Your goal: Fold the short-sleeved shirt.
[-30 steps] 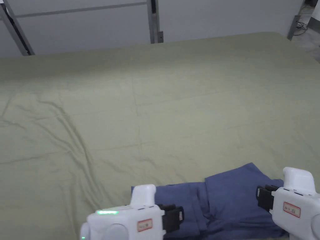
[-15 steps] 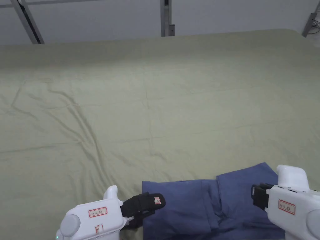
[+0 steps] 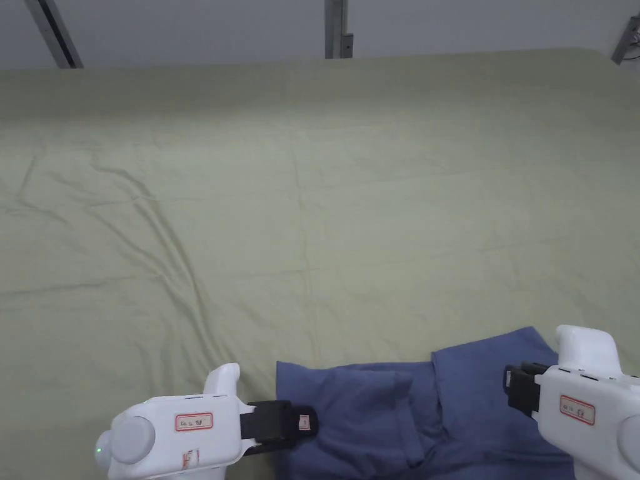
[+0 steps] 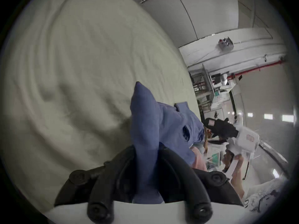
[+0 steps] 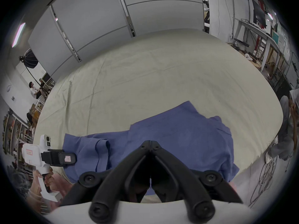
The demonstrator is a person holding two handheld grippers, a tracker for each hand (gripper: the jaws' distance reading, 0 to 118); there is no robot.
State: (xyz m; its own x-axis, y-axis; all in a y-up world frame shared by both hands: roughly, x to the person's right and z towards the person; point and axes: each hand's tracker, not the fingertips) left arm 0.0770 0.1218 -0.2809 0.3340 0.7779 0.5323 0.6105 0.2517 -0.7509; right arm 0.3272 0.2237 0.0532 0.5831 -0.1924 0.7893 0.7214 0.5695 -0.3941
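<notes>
The blue short-sleeved shirt [image 3: 375, 412] lies bunched at the near edge of the green sheet [image 3: 300, 206], with one flap folded over its right part. My left gripper [image 3: 306, 424] is level at the shirt's left edge. In the left gripper view its jaws [image 4: 146, 148] press on a raised ridge of the blue shirt [image 4: 145, 122]. My right gripper [image 3: 509, 387] is over the shirt's right side. In the right gripper view its jaws [image 5: 150, 141] meet tip to tip above the shirt [image 5: 178, 130], with no cloth seen between them.
The sheet spreads wide and wrinkled to the far side and to the left. Grey wall panels [image 3: 187, 25] stand behind it. A person [image 5: 289, 114] is at the table's right edge beside loose cables [image 5: 265, 175]. Another person [image 5: 33, 90] sits far off.
My left gripper has pulled back to the left, from over the shirt to its left edge, and turned level. A small fold has risen in the shirt's left part. The right gripper has barely moved.
</notes>
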